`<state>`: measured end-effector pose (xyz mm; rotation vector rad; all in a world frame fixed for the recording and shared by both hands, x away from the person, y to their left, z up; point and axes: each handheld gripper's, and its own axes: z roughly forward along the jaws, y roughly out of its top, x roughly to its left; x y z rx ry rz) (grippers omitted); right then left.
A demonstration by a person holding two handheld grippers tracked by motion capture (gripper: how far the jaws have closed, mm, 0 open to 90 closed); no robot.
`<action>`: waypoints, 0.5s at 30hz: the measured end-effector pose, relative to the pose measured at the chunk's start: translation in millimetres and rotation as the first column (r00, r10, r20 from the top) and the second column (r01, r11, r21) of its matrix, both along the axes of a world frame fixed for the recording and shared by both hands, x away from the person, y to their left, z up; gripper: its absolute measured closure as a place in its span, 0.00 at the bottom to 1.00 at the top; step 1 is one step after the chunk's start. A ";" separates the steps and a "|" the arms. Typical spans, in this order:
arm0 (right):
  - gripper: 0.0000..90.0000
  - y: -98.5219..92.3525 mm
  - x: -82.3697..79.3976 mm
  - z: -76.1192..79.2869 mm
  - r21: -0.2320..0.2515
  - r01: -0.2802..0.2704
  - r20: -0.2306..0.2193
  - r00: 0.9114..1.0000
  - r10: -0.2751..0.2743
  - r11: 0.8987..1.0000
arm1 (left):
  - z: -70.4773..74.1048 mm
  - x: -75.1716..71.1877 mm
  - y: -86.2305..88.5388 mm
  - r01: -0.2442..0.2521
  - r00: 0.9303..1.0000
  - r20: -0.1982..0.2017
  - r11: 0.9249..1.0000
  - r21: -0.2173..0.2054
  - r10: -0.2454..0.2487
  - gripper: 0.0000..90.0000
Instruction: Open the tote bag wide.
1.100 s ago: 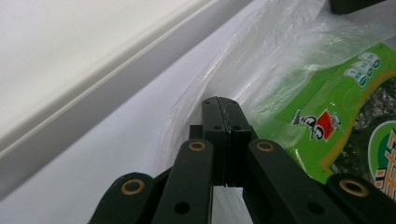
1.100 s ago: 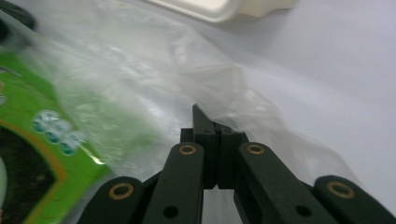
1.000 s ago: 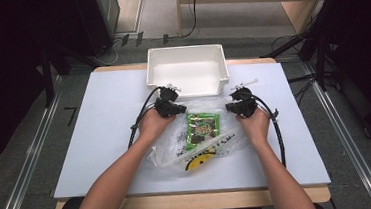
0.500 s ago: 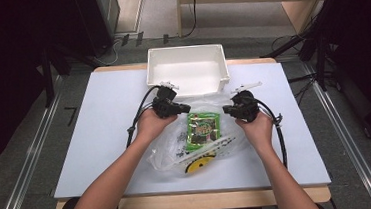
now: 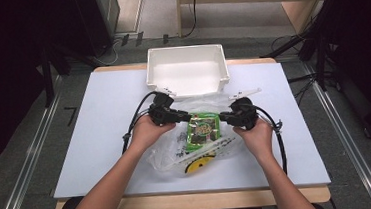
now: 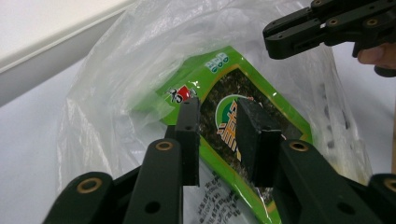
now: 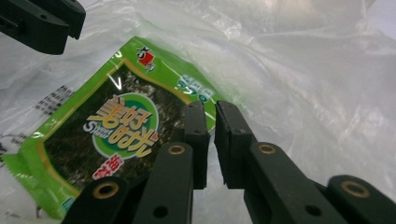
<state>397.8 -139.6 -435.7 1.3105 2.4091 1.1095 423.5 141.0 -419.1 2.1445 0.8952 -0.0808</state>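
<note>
A clear plastic bag (image 5: 175, 153) lies on the white table (image 5: 99, 116) with a green snack packet (image 5: 201, 131) inside it. My left gripper (image 5: 187, 117) is at the bag's left upper edge and my right gripper (image 5: 223, 117) at its right upper edge, tips facing each other across the packet. In the left gripper view my left gripper (image 6: 217, 105) has a wide gap with the packet (image 6: 224, 65) beyond it. In the right gripper view my right gripper (image 7: 210, 106) has a narrow gap beside the packet (image 7: 116, 126). Both pairs of jaws have just been opening, with nothing pressed between the pads.
A white rectangular bin (image 5: 186, 77) stands at the table's far edge, just behind the bag. A yellow round print (image 5: 197, 165) shows at the bag's near end. Black cables trail from both grippers. Bare table lies to the left and right of the hands.
Both hands have shifted a little toward the bin and upward. The grippers' tips now sit closer over the packet's top edge, and the bag's upper film looks looser.
</note>
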 end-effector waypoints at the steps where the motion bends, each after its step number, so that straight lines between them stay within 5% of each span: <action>1: 0.89 -0.9 -3.8 0.1 0.010 -0.001 -0.004 1.000 0.001 1.000 | 0.1 -1.3 0.6 -0.001 1.000 0.005 1.000 0.002 0.001 0.75; 15: 0.69 -10.7 -17.2 -0.2 0.029 -0.024 -0.004 1.000 0.025 0.999 | 0.5 -14.5 7.4 0.037 0.999 -0.021 0.999 -0.015 -0.038 0.50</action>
